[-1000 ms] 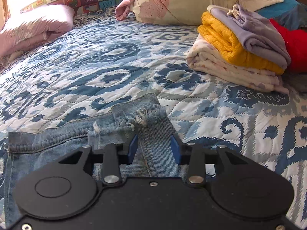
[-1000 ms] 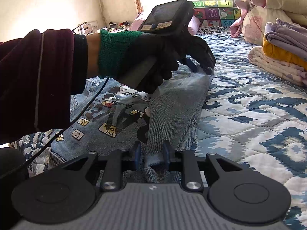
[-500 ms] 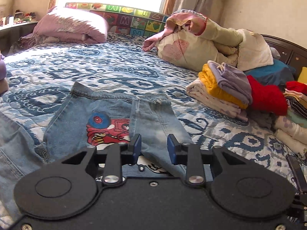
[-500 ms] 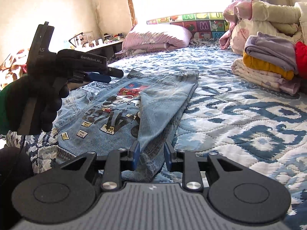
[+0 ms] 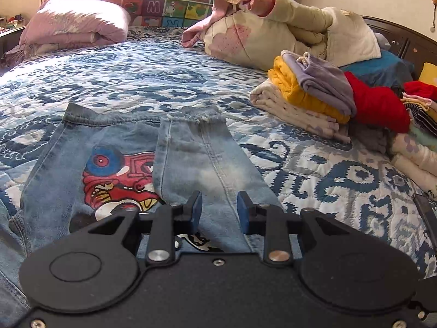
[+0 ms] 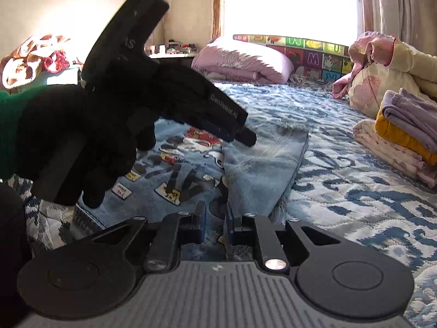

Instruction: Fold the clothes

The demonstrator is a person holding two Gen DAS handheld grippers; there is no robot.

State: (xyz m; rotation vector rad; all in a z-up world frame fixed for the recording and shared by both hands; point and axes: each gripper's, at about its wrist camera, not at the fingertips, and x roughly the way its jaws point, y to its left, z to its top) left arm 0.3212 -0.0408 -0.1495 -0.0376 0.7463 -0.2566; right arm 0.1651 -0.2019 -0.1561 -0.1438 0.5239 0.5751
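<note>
- Folding the denim jacket point(image 5: 68, 164) is at an early stage: it lies flat on the quilted bed point(image 5: 136, 82), and its sleeve point(image 5: 202, 153) is laid over the printed back.
- Your left gripper point(image 5: 219, 213) hovers above the sleeve with the jaws apart and holds nothing.
- Your right gripper point(image 6: 215, 224) is near the lower sleeve edge; the jaws are apart, and I judge that no cloth is pinched.
- Risk: a low pass of one finger can catch the sleeve and pull it off the back, so the fold opens.
- Compared with one second ago, the left gripper has let go of the cuff point(image 5: 195, 116) and pulled back.
</note>
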